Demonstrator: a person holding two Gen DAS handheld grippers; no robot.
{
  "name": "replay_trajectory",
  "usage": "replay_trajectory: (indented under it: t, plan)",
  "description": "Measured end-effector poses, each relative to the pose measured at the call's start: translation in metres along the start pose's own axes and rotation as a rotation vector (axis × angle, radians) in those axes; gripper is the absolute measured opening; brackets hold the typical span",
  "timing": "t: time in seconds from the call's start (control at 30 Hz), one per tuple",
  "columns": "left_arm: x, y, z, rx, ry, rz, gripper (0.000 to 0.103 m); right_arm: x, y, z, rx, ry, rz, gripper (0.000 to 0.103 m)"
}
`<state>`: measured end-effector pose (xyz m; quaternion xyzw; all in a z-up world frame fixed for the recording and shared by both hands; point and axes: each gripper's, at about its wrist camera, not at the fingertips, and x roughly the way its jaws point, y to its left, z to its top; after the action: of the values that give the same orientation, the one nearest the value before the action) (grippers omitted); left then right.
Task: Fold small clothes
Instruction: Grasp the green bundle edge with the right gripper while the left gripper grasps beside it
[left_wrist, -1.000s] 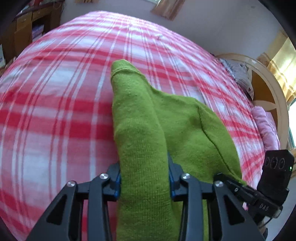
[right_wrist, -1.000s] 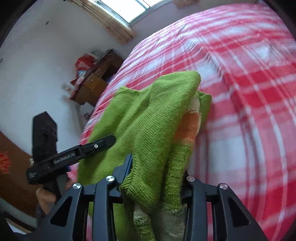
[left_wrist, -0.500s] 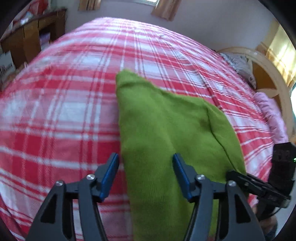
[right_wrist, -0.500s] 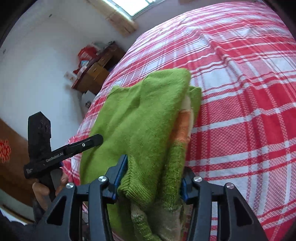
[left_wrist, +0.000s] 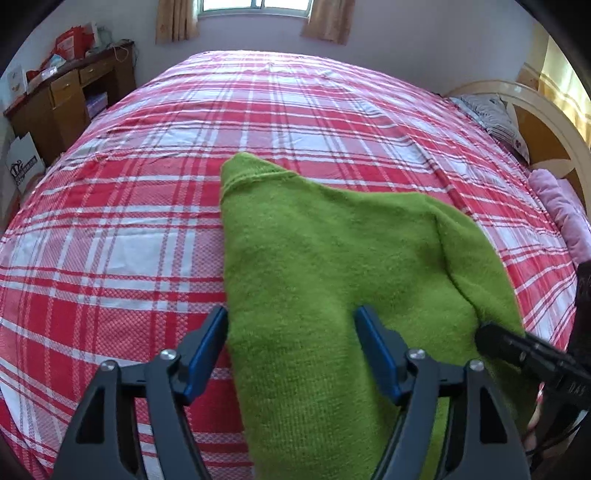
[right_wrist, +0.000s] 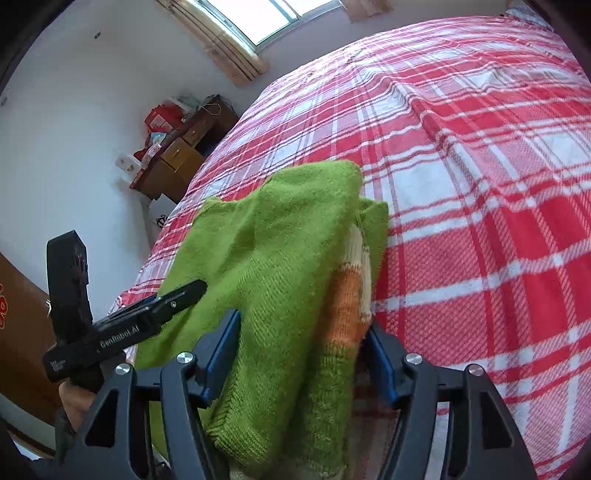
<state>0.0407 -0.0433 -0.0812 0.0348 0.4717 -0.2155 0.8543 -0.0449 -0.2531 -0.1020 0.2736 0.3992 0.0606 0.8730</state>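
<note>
Letting go: left gripper (left_wrist: 291, 345) jaws apart, just opened, green sweater (left_wrist: 332, 280) loose between them on plaid bed (left_wrist: 147, 221); fold may flop open.

Right gripper (right_wrist: 304, 354) jaws apart too, just opened, sweater bunched between; pad may snag knit.

Both wrist cameras look steeply down along their grippers, close over a green sweater (left_wrist: 332, 277) on a plaid bed (left_wrist: 147, 206). Left view faces the window (left_wrist: 255, 4); right view angles toward a desk (right_wrist: 177, 162). Both share the sweater (right_wrist: 280, 243).
</note>
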Motion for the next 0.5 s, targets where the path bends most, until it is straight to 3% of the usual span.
replay_trajectory:
  t: [0.1,0.3,0.37,0.43,0.5]
  plan:
    - [0.000,-0.001,0.001,0.001,0.000,0.003,0.075,-0.005,0.000,0.008,-0.023,-0.020,-0.021,0.065]
    - [0.002,-0.001,0.001,-0.003,-0.008,0.009,0.075,0.009,0.001,0.008,-0.067,-0.011,0.021,0.066]
    - [0.003,-0.004,0.001,0.009,-0.014,0.018,0.073,0.009,0.010,0.004,-0.129,-0.022,-0.016,0.062]
    - [0.003,-0.009,0.001,0.030,-0.023,0.024,0.068,0.010,0.016,0.001,-0.160,-0.025,-0.020,0.050]
    - [0.003,-0.013,0.000,0.046,-0.037,0.037,0.062,0.010,0.019,0.000,-0.173,-0.030,-0.036,0.048]
